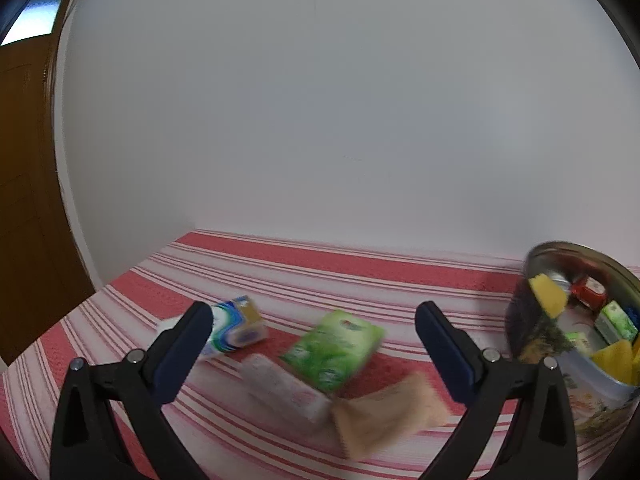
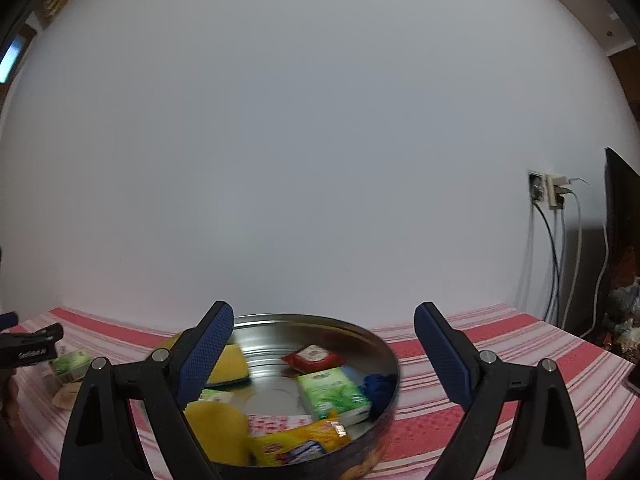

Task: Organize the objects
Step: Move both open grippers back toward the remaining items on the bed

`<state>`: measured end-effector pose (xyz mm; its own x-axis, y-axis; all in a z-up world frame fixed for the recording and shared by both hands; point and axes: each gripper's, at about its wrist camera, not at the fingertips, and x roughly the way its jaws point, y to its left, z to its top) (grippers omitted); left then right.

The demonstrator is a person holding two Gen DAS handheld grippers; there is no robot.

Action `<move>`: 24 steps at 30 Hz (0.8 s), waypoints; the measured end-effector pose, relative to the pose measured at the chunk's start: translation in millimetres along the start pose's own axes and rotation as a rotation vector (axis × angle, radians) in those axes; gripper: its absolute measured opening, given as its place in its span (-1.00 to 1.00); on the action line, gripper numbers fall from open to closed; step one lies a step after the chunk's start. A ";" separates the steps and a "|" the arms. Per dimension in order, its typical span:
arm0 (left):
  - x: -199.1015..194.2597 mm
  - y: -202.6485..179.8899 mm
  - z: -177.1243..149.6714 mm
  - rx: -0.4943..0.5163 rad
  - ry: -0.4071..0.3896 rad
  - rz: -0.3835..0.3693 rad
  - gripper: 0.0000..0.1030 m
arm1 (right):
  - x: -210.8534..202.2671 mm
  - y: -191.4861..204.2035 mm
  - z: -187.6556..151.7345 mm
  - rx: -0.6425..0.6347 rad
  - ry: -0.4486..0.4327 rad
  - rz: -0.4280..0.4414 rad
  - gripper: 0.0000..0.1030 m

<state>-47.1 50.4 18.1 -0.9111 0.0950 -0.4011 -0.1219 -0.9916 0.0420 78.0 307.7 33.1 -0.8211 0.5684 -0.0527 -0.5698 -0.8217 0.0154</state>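
Observation:
In the left wrist view my left gripper point(image 1: 314, 354) is open and empty above loose items on the striped cloth: a green tissue pack point(image 1: 334, 350), a blue-white box point(image 1: 236, 326), a pink-white pack point(image 1: 286, 394) and a tan packet point(image 1: 390, 414). The round metal tin point(image 1: 532, 320) stands at the right with packets inside. In the right wrist view my right gripper point(image 2: 324, 356) is open and empty over the tin point(image 2: 376, 340), which holds a green pack point(image 2: 334, 394), a red packet point(image 2: 314, 357), yellow items point(image 2: 228, 366) and a blue thing point(image 2: 378, 386).
The red-and-white striped cloth point(image 1: 320, 272) runs to a white wall. A wooden door point(image 1: 24, 184) is at the left. A wall socket with cables point(image 2: 554, 192) and a dark object point(image 2: 622, 248) are at the right. The left gripper shows at the left edge point(image 2: 28, 344).

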 end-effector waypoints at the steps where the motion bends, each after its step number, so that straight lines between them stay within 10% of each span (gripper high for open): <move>1: 3.3 7.9 0.4 -0.004 0.003 0.012 0.99 | -2.7 7.8 -0.3 -0.013 0.001 0.019 0.82; 13: 39.0 102.8 2.6 -0.099 0.056 0.132 0.99 | -7.3 115.8 -16.5 -0.056 0.189 0.374 0.82; 24: 59.7 156.6 9.6 -0.174 0.067 0.157 0.99 | 20.5 193.1 -34.1 -0.166 0.404 0.527 0.82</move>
<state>-124.4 -98.3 9.5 -0.8847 -0.0618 -0.4620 0.0940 -0.9945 -0.0469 -47.7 159.2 0.9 -0.8916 0.0566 -0.4493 -0.0582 -0.9983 -0.0102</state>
